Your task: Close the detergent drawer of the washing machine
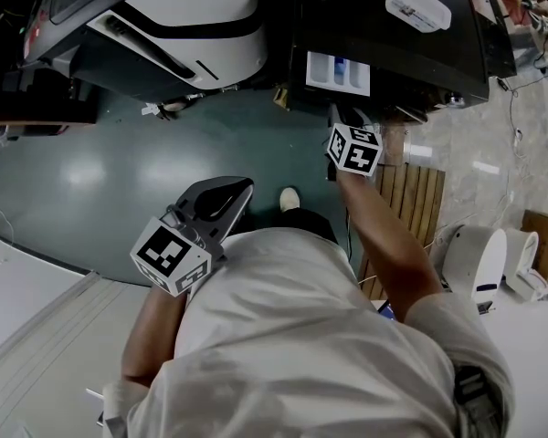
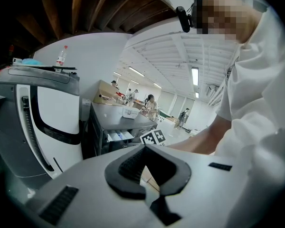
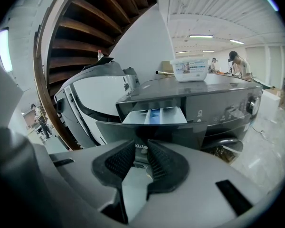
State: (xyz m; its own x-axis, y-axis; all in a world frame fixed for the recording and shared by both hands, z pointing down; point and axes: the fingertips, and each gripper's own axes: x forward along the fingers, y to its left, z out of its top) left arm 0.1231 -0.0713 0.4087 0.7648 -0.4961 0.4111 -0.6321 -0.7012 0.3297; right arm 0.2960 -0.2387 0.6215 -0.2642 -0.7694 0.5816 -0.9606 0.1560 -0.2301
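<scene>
The dark washing machine (image 1: 420, 53) stands at the top right of the head view. Its detergent drawer (image 1: 338, 71) is pulled out and shows white and blue compartments. My right gripper (image 1: 340, 119) hangs just below the drawer, apart from it. In the right gripper view the drawer (image 3: 154, 115) sits straight ahead above the jaws. The right gripper (image 3: 138, 148) is open by a narrow gap with nothing in it. My left gripper (image 1: 242, 188) is held low near my body, far from the machine. In its own view the left gripper (image 2: 145, 148) has its tips together and holds nothing.
A white appliance with a dark band (image 1: 192, 26) stands left of the washer. A white box (image 1: 418, 3) lies on the washer's top. A slatted wooden board (image 1: 411, 199) and a white device (image 1: 479, 254) are on the floor at the right. Several people stand far off.
</scene>
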